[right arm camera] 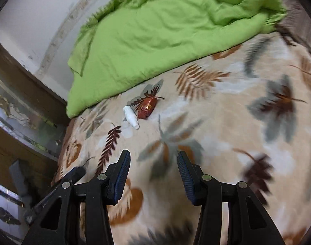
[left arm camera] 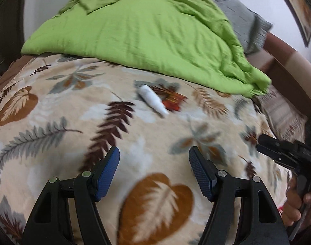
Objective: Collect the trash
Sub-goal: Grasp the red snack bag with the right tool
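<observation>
Lying on a bed under a cream fleece blanket printed with brown and grey leaves (left arm camera: pixel 59 106), a small white plastic bottle (left arm camera: pixel 152 101) rests on its side, touching a crumpled shiny red-brown foil wrapper (left arm camera: pixel 172 100); both sit near the edge of a rumpled lime-green quilt (left arm camera: pixel 135 34) that covers the far part of the bed, with a grey pillow (left arm camera: pixel 237 14) showing behind it. The left claw (left arm camera: pixel 154 159) hangs above the blanket with its blue ribbed pads apart and nothing between them, well short of the bottle. The right claw (right arm camera: pixel 153 163) likewise has its pads apart and empty, the bottle and wrapper lying ahead of it. In the left wrist view the right claw's black body shows at the right edge, gripped by a person's hand (left arm camera: pixel 298 202)
</observation>
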